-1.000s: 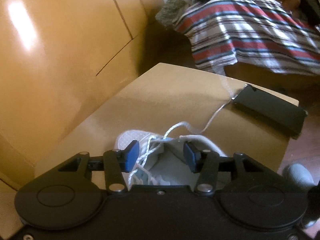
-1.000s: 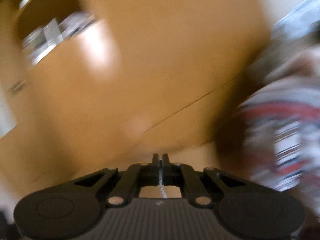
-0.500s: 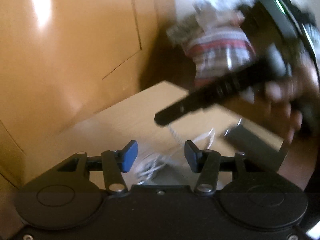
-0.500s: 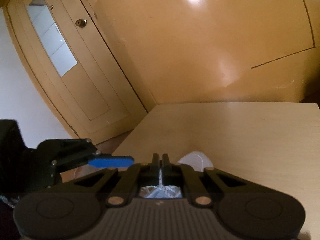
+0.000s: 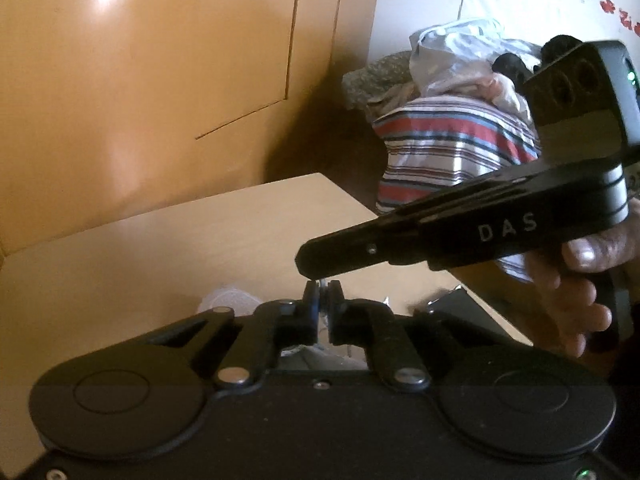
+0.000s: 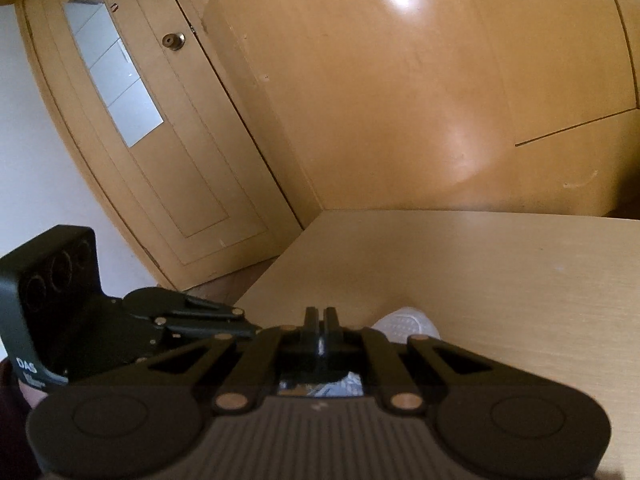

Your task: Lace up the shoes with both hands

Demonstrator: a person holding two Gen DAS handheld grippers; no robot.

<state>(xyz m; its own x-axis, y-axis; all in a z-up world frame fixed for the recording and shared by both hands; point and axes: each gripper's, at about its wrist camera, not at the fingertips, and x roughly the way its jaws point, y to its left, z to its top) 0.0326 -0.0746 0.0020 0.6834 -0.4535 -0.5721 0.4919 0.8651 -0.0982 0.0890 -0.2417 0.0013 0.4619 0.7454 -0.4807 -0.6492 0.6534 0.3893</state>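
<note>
Shoe (image 6: 406, 324) just beyond right tool (image 6: 320, 316)

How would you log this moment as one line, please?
left hand-held gripper: just closed on lace | right hand-held gripper: just opening, no lace seen between jaws | shoe: on table

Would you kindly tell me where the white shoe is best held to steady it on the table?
Probably the toe of the white shoe: it is the only part showing, rounded, resting on the table and pointing away from both cameras. Come down from above and pinch across its width. The laced middle is hidden, so I cannot judge a grip there.
</note>
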